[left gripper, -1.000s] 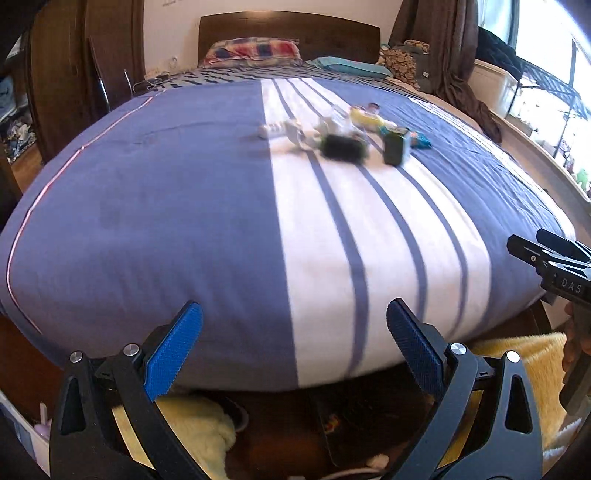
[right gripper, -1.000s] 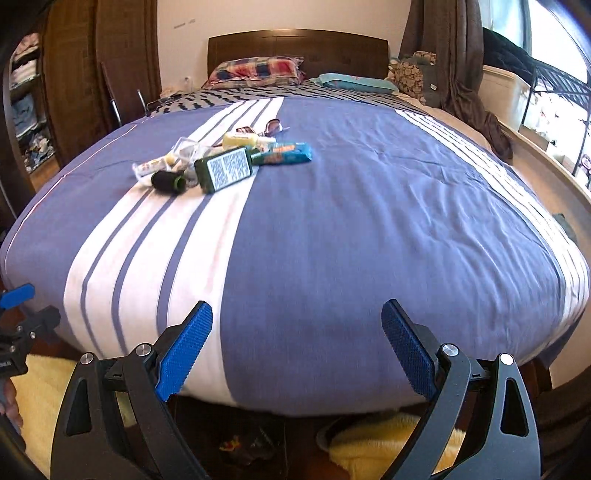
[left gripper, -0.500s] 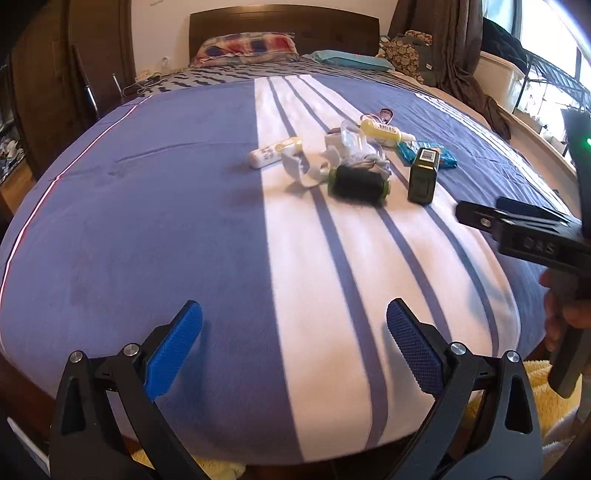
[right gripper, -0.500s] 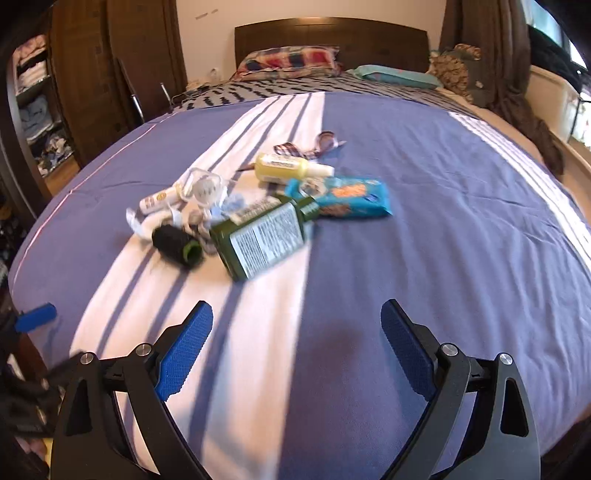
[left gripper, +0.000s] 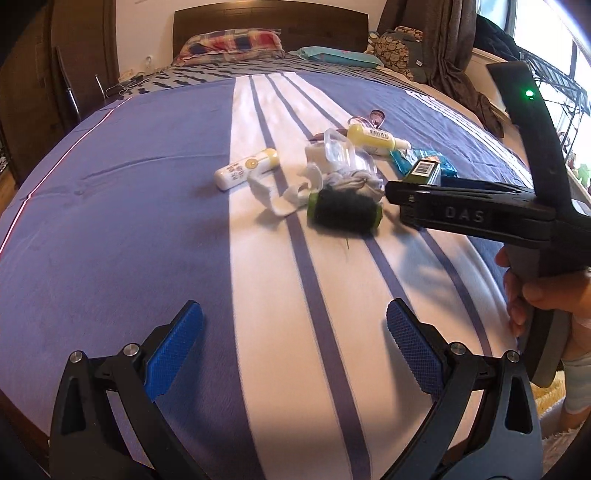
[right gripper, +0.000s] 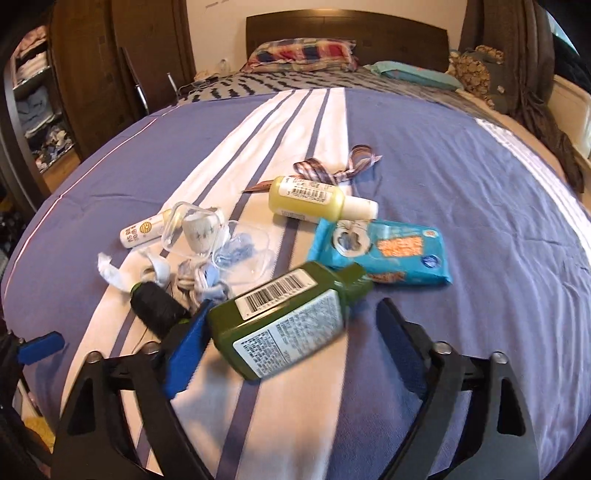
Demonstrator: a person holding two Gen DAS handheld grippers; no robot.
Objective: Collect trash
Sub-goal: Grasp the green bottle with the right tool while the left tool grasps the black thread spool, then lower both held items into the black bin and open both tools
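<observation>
Trash (right gripper: pixel 258 258) heaped on bed (right gripper: pixel 461 177), on and beside white stripe of blue cover. Green bottle (right gripper: pixel 291 317) on its side, nearest right claw (right gripper: pixel 291 365), label and barcode up, cap toward far right. Teal packet (right gripper: pixel 384 254) just past bottle cap, touching it. Yellow bottle (right gripper: pixel 306 197) farther back, white cap pointing right, ribbon (right gripper: pixel 340 166) behind. Black spool (right gripper: pixel 157 304) left of green bottle, white rag (right gripper: pixel 122 273) beside it. Clear case (right gripper: pixel 218 236) lying open in middle of heap, small white tube (right gripper: pixel 142 230) at far left.

Right claw open, spread wide, low over cover; left finger (right gripper: pixel 184 354) beside bottle base, right finger (right gripper: pixel 399 343) apart from it; bottle base between them, not gripped. Contact with left finger: cannot tell.

Left claw (left gripper: pixel 295 350) open too, hovering over stripe, well short of heap, nothing between pads (left gripper: pixel 173 347). From left view, spool (left gripper: pixel 343 212) nearest, tube (left gripper: pixel 245 168) to its left, right claw body crossing in from right edge, hand (left gripper: pixel 539 291) on its grip.

Pillows (right gripper: pixel 303 55) and headboard (right gripper: pixel 347 35) at far end.
</observation>
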